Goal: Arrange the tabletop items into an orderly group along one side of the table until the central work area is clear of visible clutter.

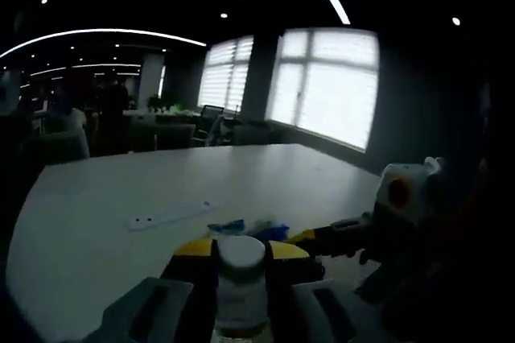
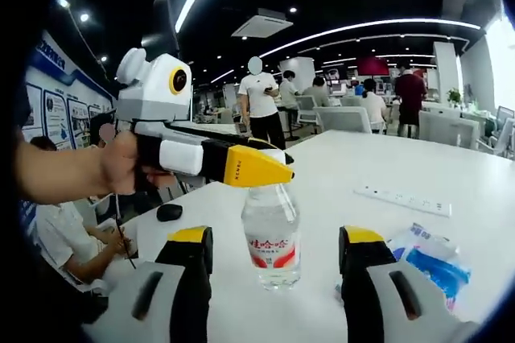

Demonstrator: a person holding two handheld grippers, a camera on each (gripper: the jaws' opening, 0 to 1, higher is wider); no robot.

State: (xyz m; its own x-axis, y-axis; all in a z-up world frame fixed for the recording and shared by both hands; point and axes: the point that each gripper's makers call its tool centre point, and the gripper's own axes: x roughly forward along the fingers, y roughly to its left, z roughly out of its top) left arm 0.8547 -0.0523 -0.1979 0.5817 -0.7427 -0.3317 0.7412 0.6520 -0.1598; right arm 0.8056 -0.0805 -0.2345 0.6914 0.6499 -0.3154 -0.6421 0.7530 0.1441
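Observation:
A clear water bottle (image 2: 272, 242) with a white cap (image 1: 241, 251) and a red label stands upright on the white table (image 2: 338, 166). My left gripper (image 1: 241, 256) holds it at the neck, its yellow-tipped jaws pressed against both sides of the cap. In the right gripper view that same left gripper (image 2: 261, 170) comes in from the left in a person's hand and covers the bottle's top. My right gripper (image 2: 275, 240) stands open, with its jaws to either side of the bottle's lower body and apart from it.
A white power strip (image 2: 402, 198) lies further out on the table (image 1: 96, 198). Blue and white packets (image 2: 426, 258) lie just right of the bottle. A black mouse (image 2: 169, 212) sits at the left edge. People and chairs stand beyond the table.

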